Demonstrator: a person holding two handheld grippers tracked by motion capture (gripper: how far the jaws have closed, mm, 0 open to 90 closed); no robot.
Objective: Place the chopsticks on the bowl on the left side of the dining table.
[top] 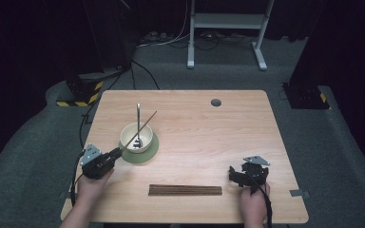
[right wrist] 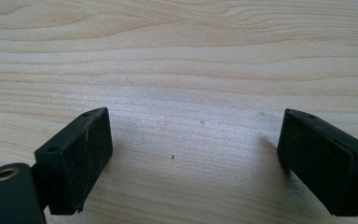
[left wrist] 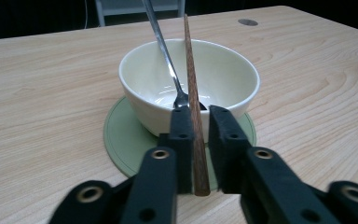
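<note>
A cream bowl (top: 134, 135) (left wrist: 223, 70) stands on a round green coaster (top: 148, 153) (left wrist: 121, 140) left of the table's middle. In it leans a metal spoon (top: 138, 116) (left wrist: 161, 42), handle pointing away from me. A brown chopstick (top: 142, 127) (left wrist: 191, 70) slants across the bowl's rim. My left gripper (top: 115, 153) (left wrist: 200, 114) is shut on its near end, just short of the coaster. A flat bundle of brown chopsticks (top: 185, 190) lies near the front edge. My right gripper (top: 237, 172) (right wrist: 193, 135) hangs open low over bare wood at the front right, holding nothing.
The wooden table (top: 218, 137) has a dark round hole (top: 216, 102) at the back right. Behind it stand a white frame (top: 225, 21) and cables on grey floor. Bare wood lies between the bowl and the right gripper.
</note>
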